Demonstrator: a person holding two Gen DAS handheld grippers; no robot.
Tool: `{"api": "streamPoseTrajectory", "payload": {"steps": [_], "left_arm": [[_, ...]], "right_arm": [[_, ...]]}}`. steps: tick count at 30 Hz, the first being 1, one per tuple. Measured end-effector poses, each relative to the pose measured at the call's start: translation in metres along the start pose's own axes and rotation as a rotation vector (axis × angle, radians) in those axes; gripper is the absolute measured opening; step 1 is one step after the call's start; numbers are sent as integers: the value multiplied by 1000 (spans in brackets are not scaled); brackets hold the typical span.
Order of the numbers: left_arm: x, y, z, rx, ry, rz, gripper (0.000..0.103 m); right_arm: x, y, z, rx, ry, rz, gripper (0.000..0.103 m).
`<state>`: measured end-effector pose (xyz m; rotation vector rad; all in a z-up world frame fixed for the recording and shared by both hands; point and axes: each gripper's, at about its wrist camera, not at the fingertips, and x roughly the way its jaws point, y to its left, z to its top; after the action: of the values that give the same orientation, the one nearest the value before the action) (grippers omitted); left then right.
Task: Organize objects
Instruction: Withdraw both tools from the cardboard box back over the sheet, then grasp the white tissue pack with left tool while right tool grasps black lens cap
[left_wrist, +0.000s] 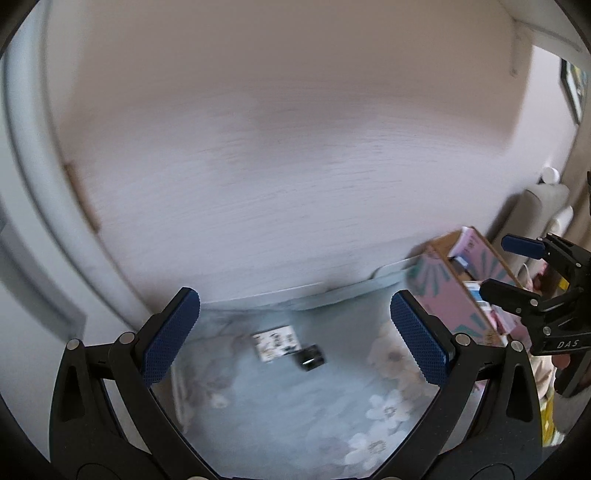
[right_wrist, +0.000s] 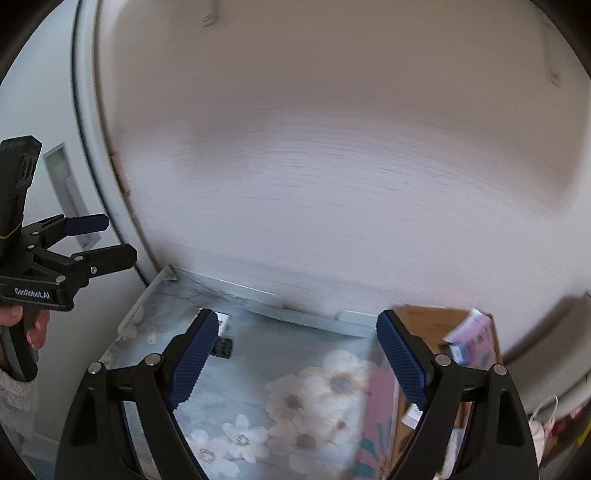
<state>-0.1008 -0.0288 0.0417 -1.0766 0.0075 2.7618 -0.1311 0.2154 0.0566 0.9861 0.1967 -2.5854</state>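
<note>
Pale panel, blurred, filling the background. Below it, floral cloth over a flat top. At the cloth's right edge, open pink box with packets inside, standing against the panel. Left gripper over the cloth, jaws wide apart, nothing between. Right gripper likewise spread and empty, just beside the box. Near the panel, small white card touching a small dark item, possibly a clip; too blurred to tell.
</note>
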Motion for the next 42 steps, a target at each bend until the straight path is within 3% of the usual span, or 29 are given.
{"api": "streamPoseTrajectory", "payload": {"steps": [7, 14, 20, 26, 35, 42], "left_arm": [[8, 34, -18, -68, 39, 51, 103], [37, 47, -37, -84, 97, 56, 103], [88, 47, -63, -76, 198, 20, 103], [153, 41, -87, -138, 306, -10, 103], [222, 36, -108, -183, 384, -6, 98], [237, 29, -111, -182, 391, -21, 89]], "right_arm": [[22, 17, 4, -57, 15, 74, 85], [47, 27, -6, -112, 48, 124, 85], [81, 35, -29, -155, 100, 176, 85], [121, 54, -60, -204, 140, 206, 85], [178, 82, -95, -271, 145, 187, 85], [204, 93, -97, -295, 130, 185, 70]]}}
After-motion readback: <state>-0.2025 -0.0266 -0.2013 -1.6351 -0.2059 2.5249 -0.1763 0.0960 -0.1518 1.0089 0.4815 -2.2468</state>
